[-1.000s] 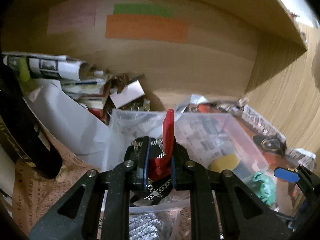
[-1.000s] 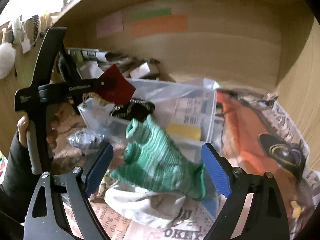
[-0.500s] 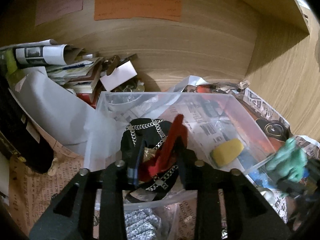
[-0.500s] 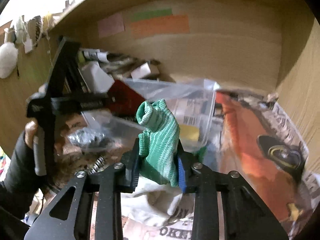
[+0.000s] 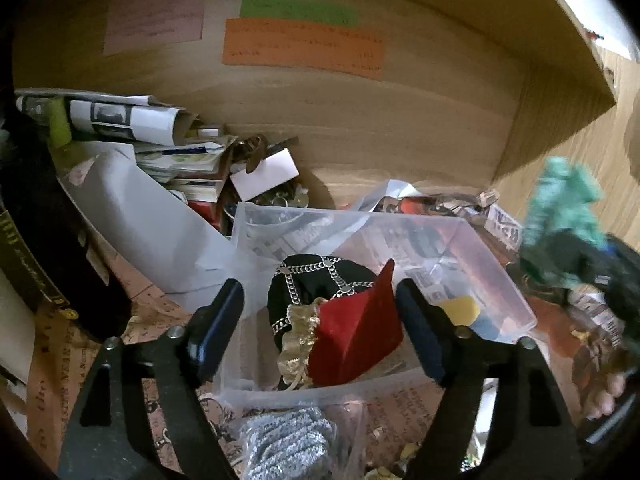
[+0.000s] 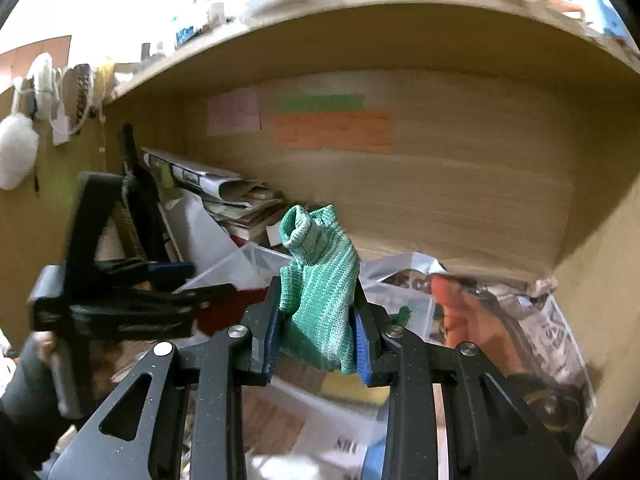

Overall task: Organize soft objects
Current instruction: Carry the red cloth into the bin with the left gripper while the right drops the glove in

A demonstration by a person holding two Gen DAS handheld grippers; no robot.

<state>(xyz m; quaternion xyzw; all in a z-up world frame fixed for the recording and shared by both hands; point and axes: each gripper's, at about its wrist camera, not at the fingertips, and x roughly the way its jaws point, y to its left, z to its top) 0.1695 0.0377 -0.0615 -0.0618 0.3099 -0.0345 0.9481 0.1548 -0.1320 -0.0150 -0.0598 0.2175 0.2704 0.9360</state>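
Note:
My left gripper [image 5: 320, 320] is open over a clear plastic bin [image 5: 496, 256]. A red fabric piece [image 5: 356, 340] with gold trim lies loose between its fingers, on a black chained pouch [image 5: 316, 280] inside the bin. A yellow sponge [image 5: 458, 308] sits in the bin's right corner. My right gripper [image 6: 316, 332] is shut on a green striped knit sock [image 6: 320, 280] and holds it raised above the bin; the sock also shows blurred in the left wrist view [image 5: 564, 208].
Rolled newspapers and stacked papers [image 5: 120, 120] fill the shelf's back left. A silver scrubber [image 5: 292, 440] lies in front of the bin. Printed newspaper [image 6: 520, 320] lines the shelf floor on the right. Wooden walls enclose the shelf.
My left gripper opened and let the red fabric drop onto the black pouch in the bin. My right gripper closed on the green sock and lifted it.

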